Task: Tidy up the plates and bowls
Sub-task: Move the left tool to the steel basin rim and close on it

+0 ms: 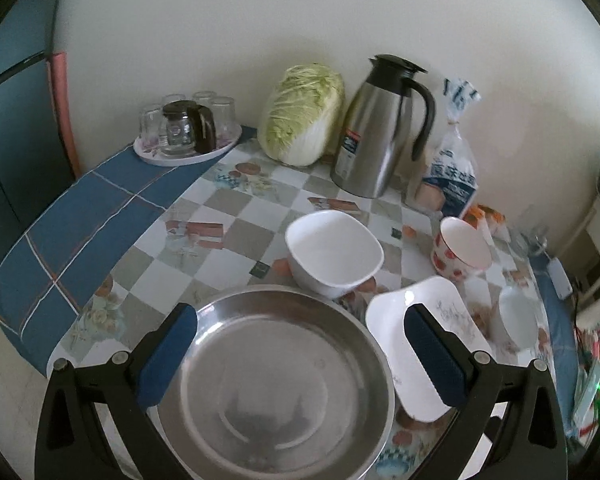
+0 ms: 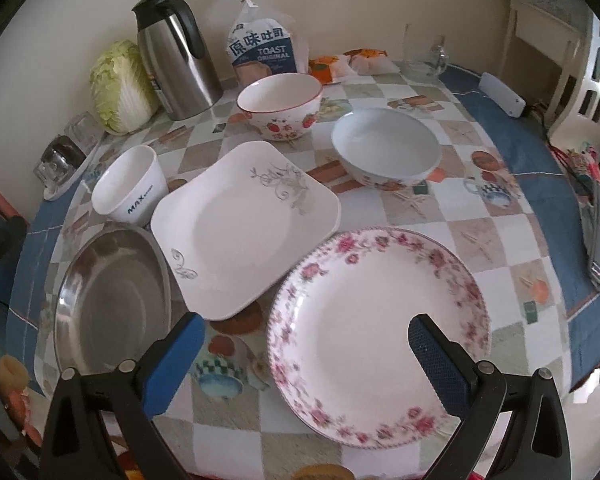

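Note:
My left gripper [image 1: 300, 320] hangs open above a steel plate [image 1: 272, 384] at the table's near edge. Beyond it stand a white square bowl [image 1: 334, 254], a strawberry-print bowl [image 1: 460, 250] and a white square plate [image 1: 416, 344]. My right gripper [image 2: 306, 332] is open over a round floral plate [image 2: 376, 336]. Its view also holds the square plate [image 2: 244, 224], the steel plate [image 2: 112, 300], the white square bowl [image 2: 130, 188], the strawberry bowl [image 2: 280, 106] and a wide white bowl [image 2: 386, 148].
At the back by the wall stand a steel thermos jug [image 1: 380, 128], a cabbage [image 1: 304, 114], a toast bag [image 1: 452, 176] and a tray of glasses [image 1: 188, 132]. A white power strip [image 2: 502, 94] and a glass mug [image 2: 424, 56] lie at the right. The table edge [image 1: 24, 308] curves left.

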Available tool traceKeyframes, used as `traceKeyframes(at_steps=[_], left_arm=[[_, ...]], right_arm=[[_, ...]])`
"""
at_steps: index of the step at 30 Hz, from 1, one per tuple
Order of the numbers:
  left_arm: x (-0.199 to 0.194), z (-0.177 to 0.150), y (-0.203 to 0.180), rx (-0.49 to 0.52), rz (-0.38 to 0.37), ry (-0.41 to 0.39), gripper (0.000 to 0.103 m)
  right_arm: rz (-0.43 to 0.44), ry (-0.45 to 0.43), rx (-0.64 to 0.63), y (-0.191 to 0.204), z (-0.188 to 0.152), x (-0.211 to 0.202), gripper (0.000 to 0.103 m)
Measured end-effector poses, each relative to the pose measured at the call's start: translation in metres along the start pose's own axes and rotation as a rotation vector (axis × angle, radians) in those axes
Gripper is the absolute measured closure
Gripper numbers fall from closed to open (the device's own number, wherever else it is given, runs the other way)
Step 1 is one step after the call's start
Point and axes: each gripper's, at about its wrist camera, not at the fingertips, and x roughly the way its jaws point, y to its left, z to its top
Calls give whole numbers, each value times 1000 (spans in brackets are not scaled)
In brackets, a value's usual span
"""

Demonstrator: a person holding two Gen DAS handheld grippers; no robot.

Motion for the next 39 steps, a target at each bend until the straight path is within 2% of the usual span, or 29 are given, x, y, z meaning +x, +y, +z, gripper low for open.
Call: traceKeyframes(at_steps=[3,7,14,19,23,26,30,34,39], left_arm=[[6,3,0,-26,25,-10,0],[19,-4,-2,12,54,-7,0],[48,-13,3,33,54,111,0],[50,-16,16,-10,28,132,0],[51,-15,31,-36,57,142,0],[51,-14,46,-50,115,141,0],[55,-16,85,-144,255,169,0],[61,-23,127,-311,262,221,0],[72,-29,144,-350,280,273,0]], right_arm=[[15,-14,5,7,3,5,0],[46,-22,20,12,7,13,0],[103,-11,7,19,1,28,0],[130,-37,-13,25,-2,25,0],[157,-33,-28,34,-5,26,0],[182,-12,-37,43,-8,30,0],[217,-3,-73,59,-10,34,0],[261,17,-93,72,-12,38,0],[293,48,-104,84,-17,45,9]])
